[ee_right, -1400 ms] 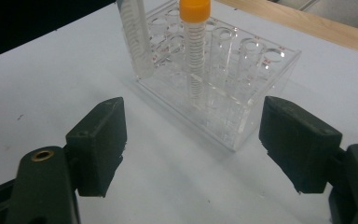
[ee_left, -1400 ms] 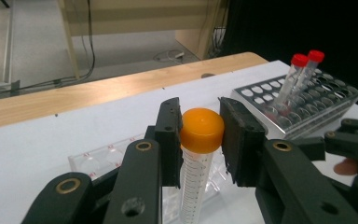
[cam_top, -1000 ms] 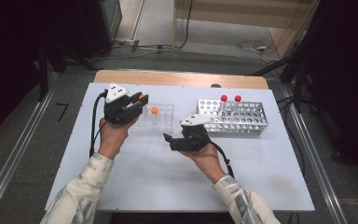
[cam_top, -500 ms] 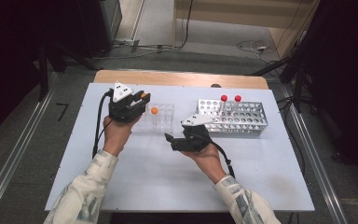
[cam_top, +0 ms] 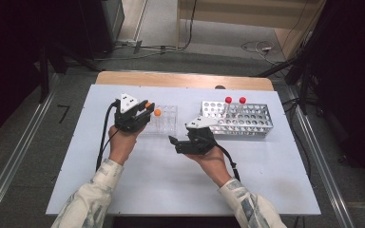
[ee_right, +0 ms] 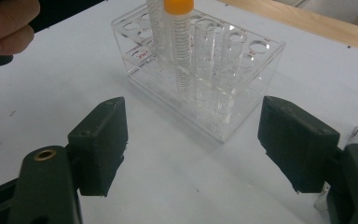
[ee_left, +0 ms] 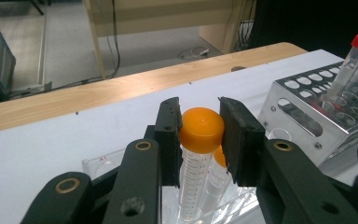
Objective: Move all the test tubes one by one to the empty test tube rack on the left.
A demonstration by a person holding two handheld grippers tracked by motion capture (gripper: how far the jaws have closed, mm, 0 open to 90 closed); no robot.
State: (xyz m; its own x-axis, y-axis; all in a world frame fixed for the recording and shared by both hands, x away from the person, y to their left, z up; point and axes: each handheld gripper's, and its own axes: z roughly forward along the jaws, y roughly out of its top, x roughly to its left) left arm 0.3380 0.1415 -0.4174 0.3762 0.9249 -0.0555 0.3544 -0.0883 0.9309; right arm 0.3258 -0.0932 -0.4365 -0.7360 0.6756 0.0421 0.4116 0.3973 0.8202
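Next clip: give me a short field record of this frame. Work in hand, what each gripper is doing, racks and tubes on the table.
work: placing an orange-capped tube into the clear rack
left gripper: shut on the tube's cap, tube upright over the rack
right gripper: open, nothing between its fingers, pointed at the clear rack
clear rack contents: a second orange-capped tube standing in it
metal rack: two red-capped tubes at its far side
surface: white table

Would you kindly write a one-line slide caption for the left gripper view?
Left gripper shut on an orange-capped tube over the clear rack, with the metal rack at right.
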